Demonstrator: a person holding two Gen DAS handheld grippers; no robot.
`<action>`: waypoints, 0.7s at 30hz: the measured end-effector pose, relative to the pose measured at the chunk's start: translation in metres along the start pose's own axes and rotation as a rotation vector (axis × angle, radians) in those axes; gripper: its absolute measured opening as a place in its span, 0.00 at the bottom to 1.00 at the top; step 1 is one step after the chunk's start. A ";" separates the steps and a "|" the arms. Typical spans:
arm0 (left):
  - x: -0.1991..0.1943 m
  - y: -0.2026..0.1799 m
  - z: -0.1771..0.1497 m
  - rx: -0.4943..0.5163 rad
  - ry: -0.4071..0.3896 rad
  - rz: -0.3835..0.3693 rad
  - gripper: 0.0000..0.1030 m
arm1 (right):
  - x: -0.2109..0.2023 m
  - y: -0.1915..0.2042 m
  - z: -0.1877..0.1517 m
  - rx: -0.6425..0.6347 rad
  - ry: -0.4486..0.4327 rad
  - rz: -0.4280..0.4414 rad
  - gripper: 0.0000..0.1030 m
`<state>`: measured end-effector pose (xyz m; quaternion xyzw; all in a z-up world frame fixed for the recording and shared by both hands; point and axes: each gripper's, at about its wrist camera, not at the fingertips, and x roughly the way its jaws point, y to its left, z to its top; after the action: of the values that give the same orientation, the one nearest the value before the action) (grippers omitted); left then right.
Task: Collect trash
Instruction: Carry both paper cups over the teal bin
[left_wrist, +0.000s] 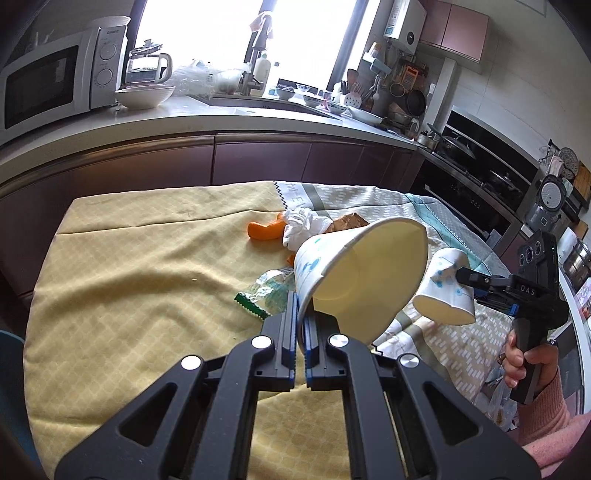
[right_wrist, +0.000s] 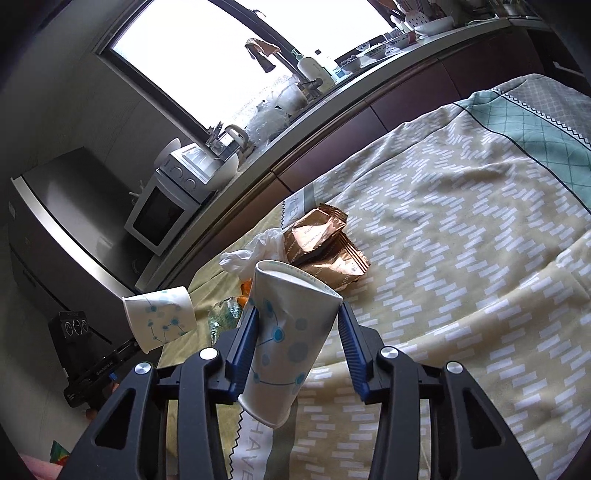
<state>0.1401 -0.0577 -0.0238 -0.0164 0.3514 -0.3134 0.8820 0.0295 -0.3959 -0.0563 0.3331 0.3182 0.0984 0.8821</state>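
Observation:
My left gripper (left_wrist: 300, 306) is shut on the rim of a white paper cup with blue dots (left_wrist: 332, 258), which hangs tilted above the table with its mouth toward the camera. To its right, my right gripper (left_wrist: 469, 288) holds a second, crumpled paper cup (left_wrist: 443, 295). In the right wrist view this cup (right_wrist: 284, 350) sits between the blue pads of the right gripper (right_wrist: 298, 310), off the cloth. More trash lies behind: orange peel (left_wrist: 264, 229), a crumpled white tissue (left_wrist: 299, 225), brown wrappers (right_wrist: 321, 240) and a clear green-edged wrapper (left_wrist: 266, 291).
A yellow and patterned cloth (left_wrist: 129, 277) covers the table. Behind it runs a kitchen counter with a microwave (left_wrist: 48, 85), a bowl (left_wrist: 144, 94) and a sink. A stove stands at the right. A person's hand (left_wrist: 517, 362) in a pink sleeve grips the right handle.

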 end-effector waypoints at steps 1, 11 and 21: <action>-0.004 0.003 -0.001 -0.008 -0.004 0.004 0.03 | 0.000 0.004 0.000 -0.006 0.000 0.011 0.41; -0.042 0.029 -0.009 -0.058 -0.046 0.068 0.03 | 0.029 0.056 -0.006 -0.081 0.067 0.124 0.41; -0.079 0.061 -0.025 -0.111 -0.073 0.154 0.03 | 0.079 0.110 -0.016 -0.149 0.171 0.227 0.41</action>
<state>0.1134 0.0406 -0.0094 -0.0497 0.3360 -0.2239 0.9135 0.0854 -0.2734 -0.0329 0.2907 0.3443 0.2489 0.8573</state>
